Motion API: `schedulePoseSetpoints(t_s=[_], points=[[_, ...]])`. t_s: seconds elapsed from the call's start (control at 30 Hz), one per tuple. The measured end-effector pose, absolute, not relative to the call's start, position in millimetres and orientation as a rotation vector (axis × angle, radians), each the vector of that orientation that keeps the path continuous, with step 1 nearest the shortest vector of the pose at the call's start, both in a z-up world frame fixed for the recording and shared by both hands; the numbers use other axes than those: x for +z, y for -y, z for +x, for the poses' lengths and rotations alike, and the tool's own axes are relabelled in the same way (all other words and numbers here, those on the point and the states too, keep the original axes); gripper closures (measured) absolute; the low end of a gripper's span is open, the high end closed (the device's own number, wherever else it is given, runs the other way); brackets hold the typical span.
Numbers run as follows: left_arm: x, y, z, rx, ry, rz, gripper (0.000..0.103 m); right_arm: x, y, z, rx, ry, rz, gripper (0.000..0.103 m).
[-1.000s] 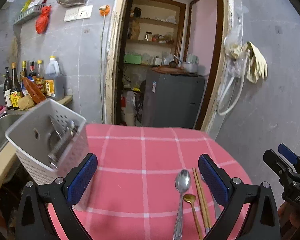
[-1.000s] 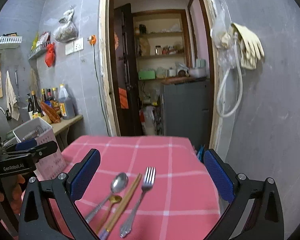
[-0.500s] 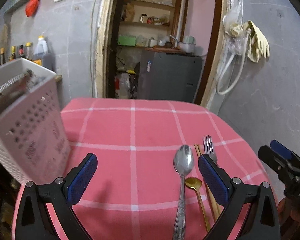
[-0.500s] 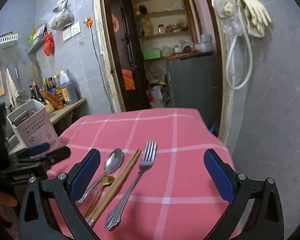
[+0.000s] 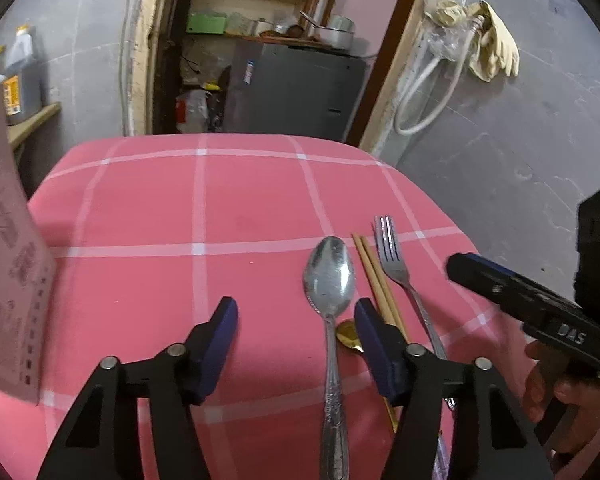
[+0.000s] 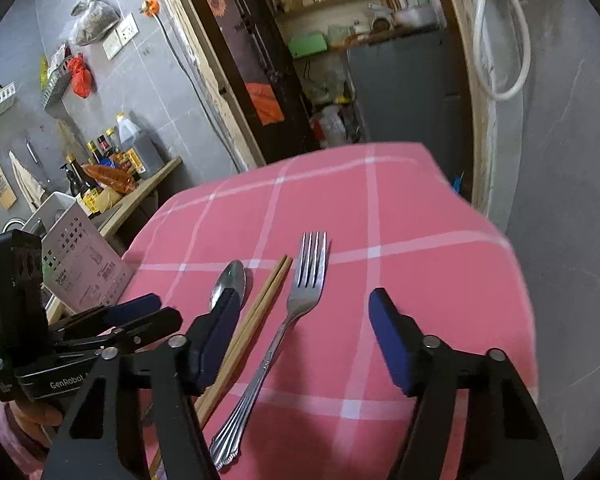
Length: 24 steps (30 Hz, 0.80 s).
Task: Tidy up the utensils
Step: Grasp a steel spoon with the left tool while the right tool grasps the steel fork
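On the pink-clothed bench (image 5: 140, 208), left to right, are lying a large spoon (image 5: 330, 276), chopsticks (image 5: 374, 276) and a fork (image 6: 300, 304). The left gripper (image 5: 294, 320) and right gripper (image 6: 304, 316) are hovering half-apart, jaws just narrowed, gripping nothing.

Pink checked table (image 5: 140, 208): spoon (image 5: 329, 272), chopsticks (image 5: 374, 276), fork (image 5: 392, 248)

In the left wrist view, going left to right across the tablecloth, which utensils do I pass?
White utensil caddy at the left edge → large silver spoon → wooden chopsticks → fork. The small gold spoon lies tucked between the big spoon's handle and the chopsticks, so I leave it out.
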<state>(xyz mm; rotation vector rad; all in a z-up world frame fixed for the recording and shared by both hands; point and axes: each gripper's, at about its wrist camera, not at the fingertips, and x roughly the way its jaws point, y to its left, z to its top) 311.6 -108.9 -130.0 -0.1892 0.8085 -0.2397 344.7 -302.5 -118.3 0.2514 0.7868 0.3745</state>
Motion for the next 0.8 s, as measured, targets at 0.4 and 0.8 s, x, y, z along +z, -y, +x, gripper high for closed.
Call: schedulePoseSetpoints(t_s=[0.4, 0.8], points=[[-144, 109, 350, -0.355, -0.877, -0.278, 0.066, -136, 289, 384, 0.434, -0.893, 0.306, 0.051], [-151, 119, 376, -0.452, -0.927, -0.316, 0.072, -145, 284, 423, 0.527, -0.953, 0.291, 0.065]])
